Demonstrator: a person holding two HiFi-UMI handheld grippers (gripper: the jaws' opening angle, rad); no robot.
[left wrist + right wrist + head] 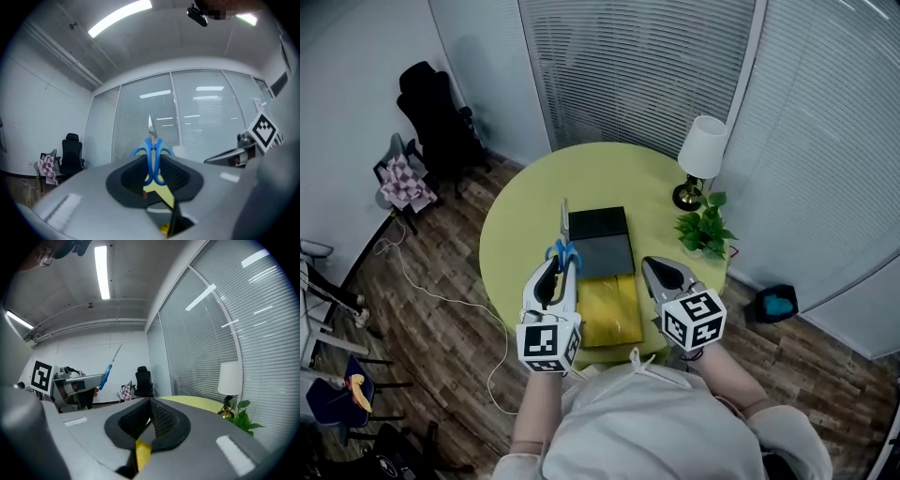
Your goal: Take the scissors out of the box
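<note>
Blue-handled scissors (565, 246) stick out of my left gripper (558, 272), blades pointing away from me above the table. In the left gripper view the jaws are shut on the scissors' handles (152, 157), and the blade tip rises past them. The open dark box (602, 242) lies on the round yellow-green table (520, 225), with a yellow sheet or lid (611, 307) at its near side. My right gripper (662, 273) hovers to the right of the box, shut, with nothing between its pads (157, 416). The right gripper view shows the scissors (108, 367) held aloft to its left.
A white-shaded lamp (701, 159) and a small potted plant (705, 230) stand at the table's right edge. A black office chair (441, 117) and a chair with checked cloth (403, 183) are at the left wall. A blue object (776, 302) lies on the floor at right.
</note>
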